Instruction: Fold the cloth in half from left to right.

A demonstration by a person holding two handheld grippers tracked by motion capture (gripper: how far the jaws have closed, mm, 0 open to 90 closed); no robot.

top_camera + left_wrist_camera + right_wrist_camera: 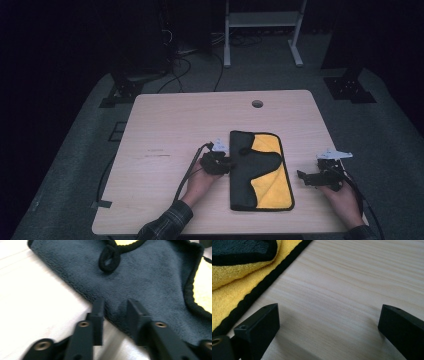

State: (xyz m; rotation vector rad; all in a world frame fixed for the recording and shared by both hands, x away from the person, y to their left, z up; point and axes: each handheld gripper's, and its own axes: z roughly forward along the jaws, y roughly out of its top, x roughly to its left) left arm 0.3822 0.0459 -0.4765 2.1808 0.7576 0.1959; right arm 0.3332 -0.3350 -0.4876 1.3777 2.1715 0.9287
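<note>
A folded microfibre cloth, dark grey on one side and yellow on the other with black edging (260, 172), lies flat in the lower middle of the high view, on the pale wooden counter (165, 125). The left gripper (220, 162) is at the cloth's left edge. In the left gripper view its fingers (98, 315) stand a narrow gap apart around that grey edge, but it is not clear if the pads press it. A small black hanging loop (109, 261) shows in the upper middle there. The right gripper (312, 177) rests at the lower right, apart from the cloth, its fingers (259, 325) wide open over bare wood and holding nothing.
</note>
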